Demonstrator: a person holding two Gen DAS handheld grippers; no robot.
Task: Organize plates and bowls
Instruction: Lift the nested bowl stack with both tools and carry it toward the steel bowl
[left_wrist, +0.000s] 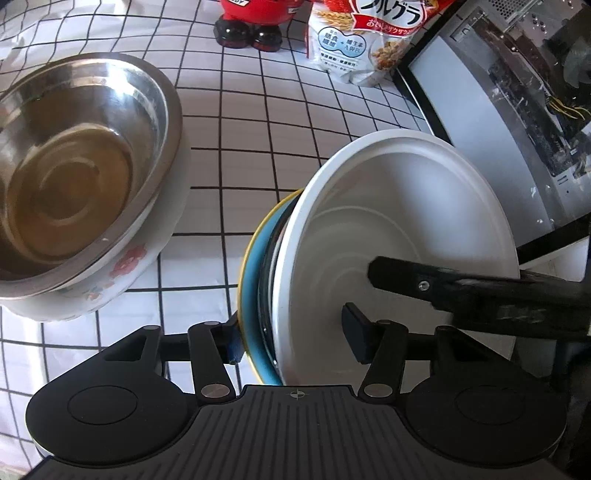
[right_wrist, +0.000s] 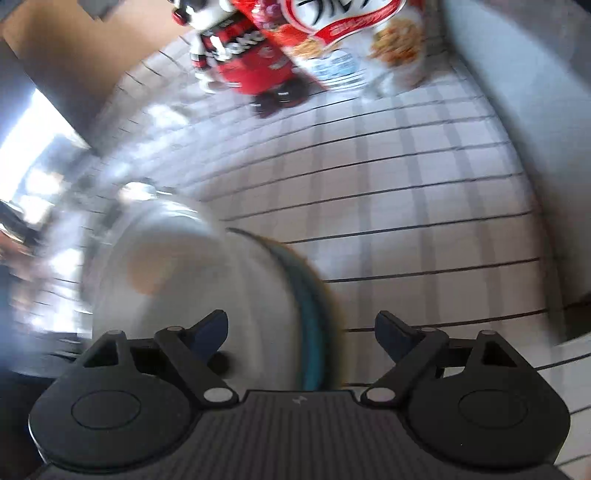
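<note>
White cloth ruled with thin black squares covers the table (left_wrist: 295, 110), and toward its far edge stand a red toy figure (left_wrist: 255, 22) and a cereal bag (left_wrist: 362, 40). Near the table's left edge we see a polished stainless-steel bowl (left_wrist: 74, 162) nested inside a white enamel bowl with pink flowers (left_wrist: 122, 269). Our left hand-held gripper (left_wrist: 291, 339) is clamped across a stack held on edge: a glossy white round plate (left_wrist: 399, 221) faces its right finger, a teal plate with a yellow rim (left_wrist: 255, 280) faces its left, and a dark-rimmed piece between them is too hidden to name. Our right hand-held gripper (right_wrist: 299, 336) has its jaws spread wide, straddling the same stack's rim without visibly touching; that view is badly blurred. We judge these plates to be stiff, glazed, slippery and breakable, and heavy together, so the pinch belongs deep over the rims with the second gripper steadying the opposite edge. Steel bowls should be light and tough; the enamel one could chip.
</note>
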